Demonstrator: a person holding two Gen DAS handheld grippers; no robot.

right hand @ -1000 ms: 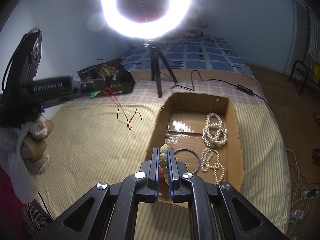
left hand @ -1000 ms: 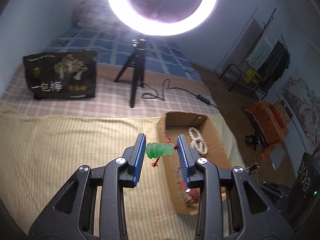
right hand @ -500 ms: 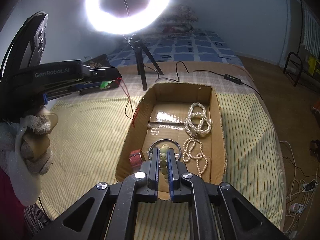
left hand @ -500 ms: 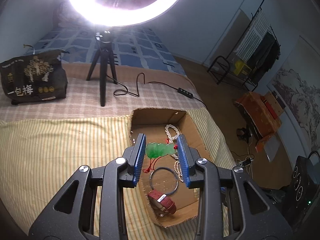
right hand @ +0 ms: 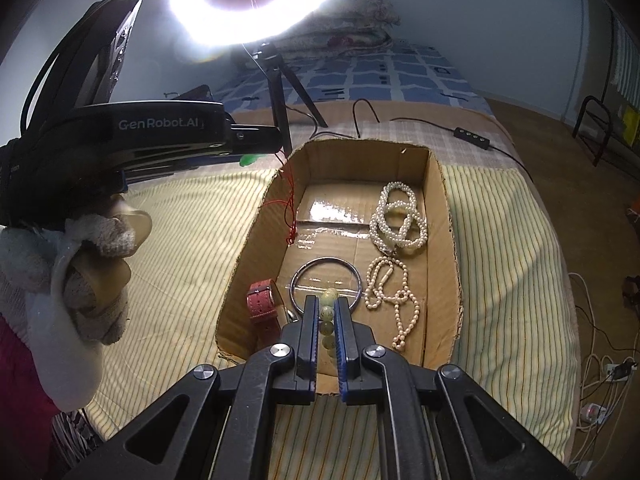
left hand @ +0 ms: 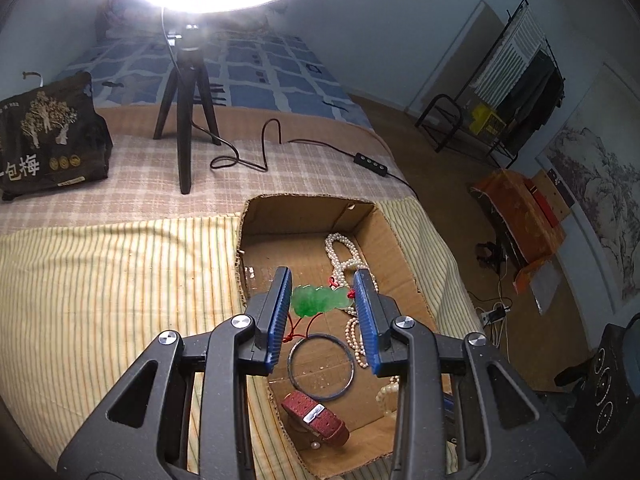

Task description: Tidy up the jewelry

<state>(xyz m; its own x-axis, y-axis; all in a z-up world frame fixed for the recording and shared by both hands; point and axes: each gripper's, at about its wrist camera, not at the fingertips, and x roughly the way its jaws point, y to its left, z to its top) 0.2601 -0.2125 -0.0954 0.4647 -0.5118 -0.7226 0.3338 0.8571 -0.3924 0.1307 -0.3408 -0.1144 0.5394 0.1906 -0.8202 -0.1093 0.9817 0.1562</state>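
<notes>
Jade pendant (left hand: pixel 319 300), green and carved, is hanging clamped end to end between the blue pads of the left gripper (left hand: pixel 322 308), spanning the whole gap, with its red cord (left hand: pixel 297 330) trailing down toward the box floor. In the right wrist view only a sliver of green and the dangling cord are showing past the left tool. Beaded bracelet (right hand: pixel 327 322), pale yellow-green, is sitting pinched between the nearly closed fingers of the right gripper (right hand: pixel 325 320), its beads lined up along the narrow slot and one bead poking out past the tips.

Both pieces are hovering above the open cardboard box (right hand: pixel 438 208), so the step in hand looks like the drop-off into it. Next each tool probably needs lowering toward bare cardboard, then spreading its fingers so the piece falls free. The cord could snag on the box's near wall or on the pads.

Already lying on the box floor are the pearl necklaces (right hand: pixel 398 220), a metal bangle (right hand: pixel 326 280) just ahead of the right fingertips, and a red watch strap (left hand: pixel 315 416) against the left wall. The box is resting on a yellow striped bedcover (left hand: pixel 120 288), with a ring light tripod (left hand: pixel 185 100) beyond.
</notes>
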